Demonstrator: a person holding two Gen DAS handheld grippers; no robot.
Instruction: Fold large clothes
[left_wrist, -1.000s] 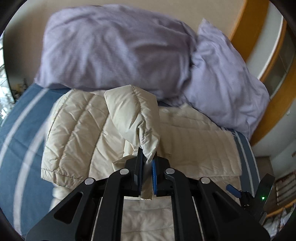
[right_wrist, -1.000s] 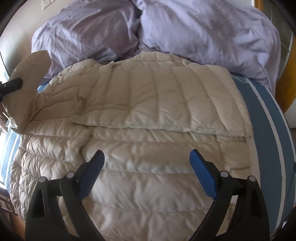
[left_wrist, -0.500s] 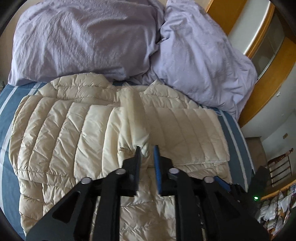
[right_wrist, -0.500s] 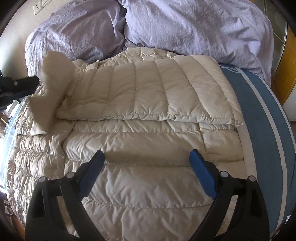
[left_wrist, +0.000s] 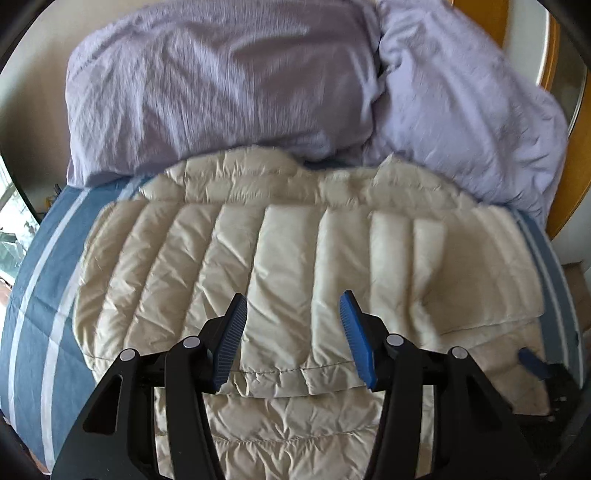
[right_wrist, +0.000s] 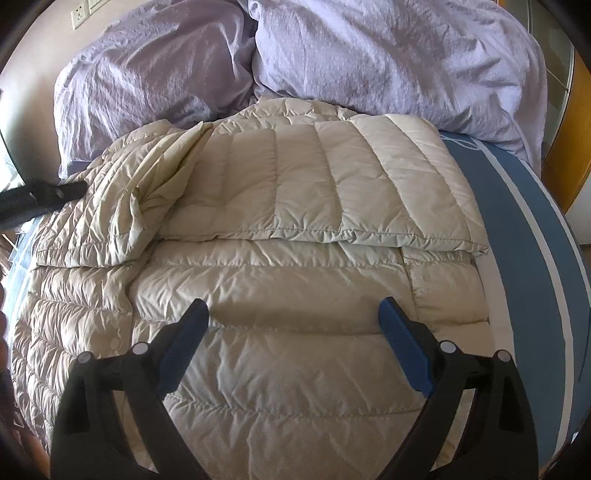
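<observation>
Left wrist view: cream quilted puffer jacket (left_wrist: 280, 273) lies flat on the blue striped bedspread (left_wrist: 40, 288), just below two crumpled lavender pillows (left_wrist: 221, 88), both sleeves folded across its puffy channelled body; left gripper (left_wrist: 291, 332) and right gripper (right_wrist: 291, 347) hover wide apart, holding nothing
</observation>
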